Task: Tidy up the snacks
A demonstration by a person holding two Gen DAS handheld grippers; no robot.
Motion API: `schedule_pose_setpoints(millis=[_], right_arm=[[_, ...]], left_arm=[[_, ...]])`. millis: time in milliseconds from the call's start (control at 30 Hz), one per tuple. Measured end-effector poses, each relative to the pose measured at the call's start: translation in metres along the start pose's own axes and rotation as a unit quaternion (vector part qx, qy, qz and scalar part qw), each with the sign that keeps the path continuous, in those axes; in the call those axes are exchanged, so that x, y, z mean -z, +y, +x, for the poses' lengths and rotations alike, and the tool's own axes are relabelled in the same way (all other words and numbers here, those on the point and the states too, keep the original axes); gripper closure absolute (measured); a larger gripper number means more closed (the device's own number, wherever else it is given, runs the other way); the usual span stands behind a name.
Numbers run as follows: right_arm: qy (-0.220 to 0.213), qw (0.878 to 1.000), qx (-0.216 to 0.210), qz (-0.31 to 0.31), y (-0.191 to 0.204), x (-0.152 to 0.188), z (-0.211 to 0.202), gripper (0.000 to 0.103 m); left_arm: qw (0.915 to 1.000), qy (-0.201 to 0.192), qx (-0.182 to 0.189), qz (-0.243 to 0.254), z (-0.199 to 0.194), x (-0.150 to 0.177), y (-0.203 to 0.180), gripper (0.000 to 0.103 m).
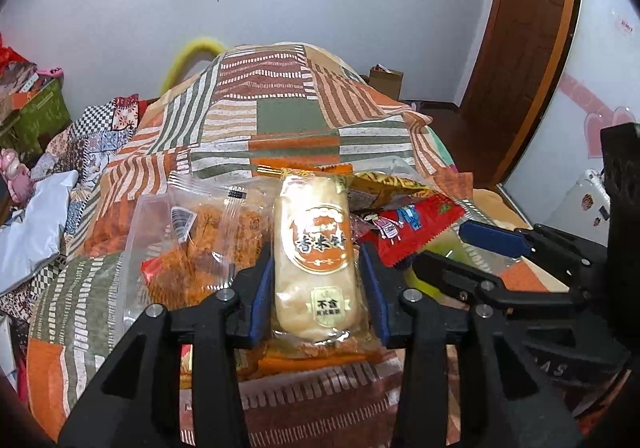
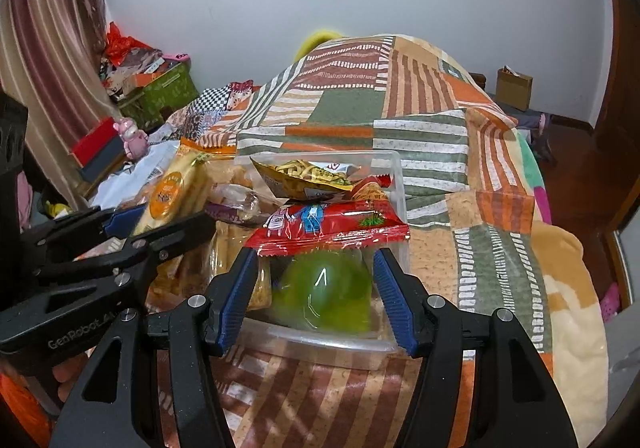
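**Mia:** Where is the rice cracker pack (image 1: pixel 314 260)?

**Dad:** It sits right between the two blue pads of the left gripper (image 1: pixel 316 284). The pads touch its two long sides, so I think that gripper is pinching the pack. Its long way runs straight ahead, the same way the fingers point.

**Mia:** Is it in the box?

**Dad:** Not yet. The clear box (image 2: pixel 394 184) is to the right of the pack. Between them I can see the red snack bag (image 1: pixel 412 226).

**Mia:** What is the other gripper doing?

**Dad:** The right gripper (image 2: pixel 316 296) has its pads spread wide. They hold nothing. They sit on each side of the near end of the box, just under the red snack bag (image 2: pixel 332 224). A green jelly cup (image 2: pixel 324 288) is in the box, right in front of it.

**Mia:** So which one is nearer the pack?

**Dad:** The left one. It has it. I think it needs to carry the pack to the right and set it down in the box.

**Mia:** What else is there?

**Dad:** A yellow chip bag (image 2: pixel 308 176) is at the back of the box. A clear bag of orange snacks (image 1: pixel 192 244) lies left of the pack. It all rests on the striped blanket (image 1: pixel 280 104).
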State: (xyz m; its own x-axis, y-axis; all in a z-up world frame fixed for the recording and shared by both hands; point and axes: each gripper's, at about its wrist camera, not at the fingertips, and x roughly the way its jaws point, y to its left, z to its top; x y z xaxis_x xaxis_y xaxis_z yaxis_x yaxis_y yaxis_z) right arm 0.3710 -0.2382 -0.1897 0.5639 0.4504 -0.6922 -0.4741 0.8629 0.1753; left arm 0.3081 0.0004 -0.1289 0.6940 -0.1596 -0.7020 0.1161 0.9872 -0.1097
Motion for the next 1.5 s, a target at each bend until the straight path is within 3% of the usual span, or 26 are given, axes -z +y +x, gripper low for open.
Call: schedule_pose_setpoints(millis=[133,367,733,900,1133,1233,1500], right_arm=[[-0.017,1.0,0.002,-0.001,0.001,-0.004,-0.016,0.037],[-0.058,0.998,0.0,-0.014,0.012,-0.005,-0.064,0.036],[-0.149,0.988,-0.014,-0.036,0.046,0.01,-0.163,0.034],[-0.18,0.983,-0.014,-0.045,0.059,0.022,-0.193,0.023],[-0.199,0.979,-0.015,-0.046,0.066,0.034,-0.204,0.011],[-0.207,0.977,-0.012,-0.045,0.068,0.039,-0.206,0.004],[-0.21,0.977,-0.01,-0.048,0.069,0.048,-0.209,0.002]], left_arm=[[1.0,-0.006,0.005,-0.005,-0.015,0.003,0.001,0.052],[0.9991,-0.04,0.006,-0.015,-0.063,0.006,0.003,0.051],[0.9892,-0.146,0.001,-0.014,-0.189,0.025,-0.009,0.05],[0.9815,-0.191,-0.008,-0.015,-0.233,0.039,-0.012,0.036],[0.9735,-0.226,-0.029,-0.016,-0.263,0.061,-0.013,0.012],[0.9733,-0.228,-0.023,-0.019,-0.267,0.068,-0.013,0.011],[0.9728,-0.231,-0.017,-0.004,-0.272,0.075,-0.022,0.009]])
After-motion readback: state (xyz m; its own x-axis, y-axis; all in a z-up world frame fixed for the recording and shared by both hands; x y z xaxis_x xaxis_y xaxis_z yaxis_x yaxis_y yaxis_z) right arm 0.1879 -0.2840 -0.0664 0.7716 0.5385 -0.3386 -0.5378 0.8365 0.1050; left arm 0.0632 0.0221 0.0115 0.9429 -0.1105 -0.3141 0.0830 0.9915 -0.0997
